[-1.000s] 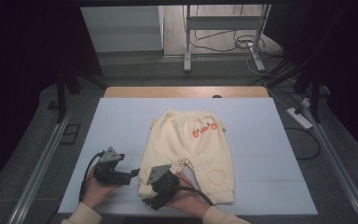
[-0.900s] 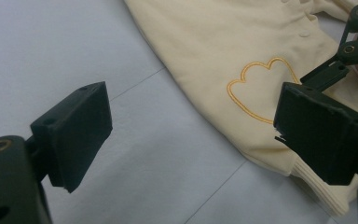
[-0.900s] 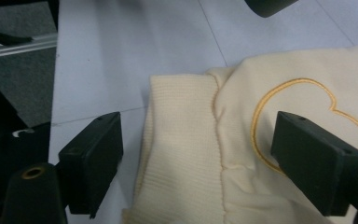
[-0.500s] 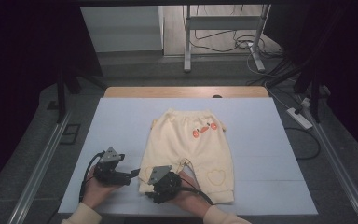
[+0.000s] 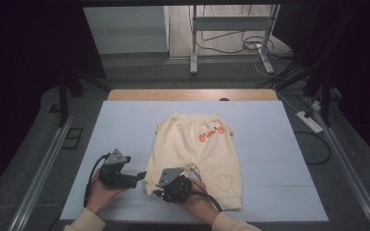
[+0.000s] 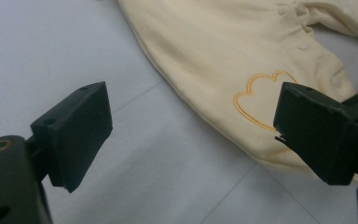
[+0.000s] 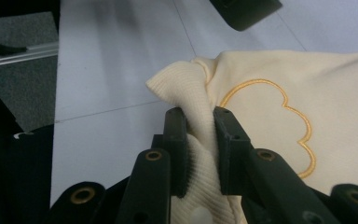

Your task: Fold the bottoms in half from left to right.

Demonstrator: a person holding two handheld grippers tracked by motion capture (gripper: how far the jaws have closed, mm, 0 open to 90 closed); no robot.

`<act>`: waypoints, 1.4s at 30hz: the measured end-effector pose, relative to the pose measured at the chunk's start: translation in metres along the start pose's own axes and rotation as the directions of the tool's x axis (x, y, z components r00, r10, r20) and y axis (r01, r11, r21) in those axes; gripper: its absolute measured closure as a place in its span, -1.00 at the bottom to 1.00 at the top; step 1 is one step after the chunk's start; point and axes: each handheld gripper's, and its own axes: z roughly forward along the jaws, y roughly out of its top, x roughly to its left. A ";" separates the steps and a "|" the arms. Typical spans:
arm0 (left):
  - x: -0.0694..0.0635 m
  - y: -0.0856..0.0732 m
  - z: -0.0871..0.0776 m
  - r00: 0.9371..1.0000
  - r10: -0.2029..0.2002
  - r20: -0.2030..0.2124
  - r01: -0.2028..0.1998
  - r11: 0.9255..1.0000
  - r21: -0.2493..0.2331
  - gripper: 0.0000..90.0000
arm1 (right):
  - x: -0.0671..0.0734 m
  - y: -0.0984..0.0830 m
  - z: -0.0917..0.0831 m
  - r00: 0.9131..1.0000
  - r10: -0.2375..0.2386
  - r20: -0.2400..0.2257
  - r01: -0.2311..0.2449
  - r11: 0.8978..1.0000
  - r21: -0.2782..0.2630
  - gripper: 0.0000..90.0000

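Observation:
Cream baby pants (image 5: 197,144) lie flat on a pale blue mat (image 5: 279,144), waistband at the far end. My right gripper (image 5: 157,191) (image 7: 199,121) sits at the near left leg; its jaws have just been closing and now pinch the ribbed cuff (image 7: 182,86), which bunches up between the pads. Beside the cuff is an orange embroidered outline (image 7: 279,107). To the left of that leg my left gripper (image 5: 142,177) (image 6: 198,126) rests low over the mat, open, with bare mat and the edge of the pants (image 6: 223,51) between its jaws.
The mat covers a wooden table whose far edge (image 5: 192,94) shows. Metal rails (image 5: 38,178) run along both sides. A power strip (image 5: 309,121) and cables lie on the floor at right. A stand's legs (image 5: 192,43) rise beyond the table.
The right gripper's jaws have drawn together on the leg cuff. Both hands have stayed about where they were, and the pants lie as before.

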 end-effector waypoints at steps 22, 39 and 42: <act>0.018 0.046 0.031 1.000 -0.026 0.000 0.026 1.000 0.012 -0.69 | -0.003 -0.001 -0.007 0.999 0.014 -0.035 -0.015 0.999 -0.032 0.70; 0.033 0.065 0.053 0.999 -0.038 -0.001 0.038 0.999 0.033 -0.60 | -0.004 -0.002 -0.009 0.999 0.030 -0.045 -0.032 0.999 -0.044 0.70; 0.036 0.069 0.056 0.999 -0.041 0.000 0.041 0.999 0.031 -0.59 | -0.004 -0.002 -0.009 0.998 0.033 -0.048 -0.035 0.998 -0.046 0.70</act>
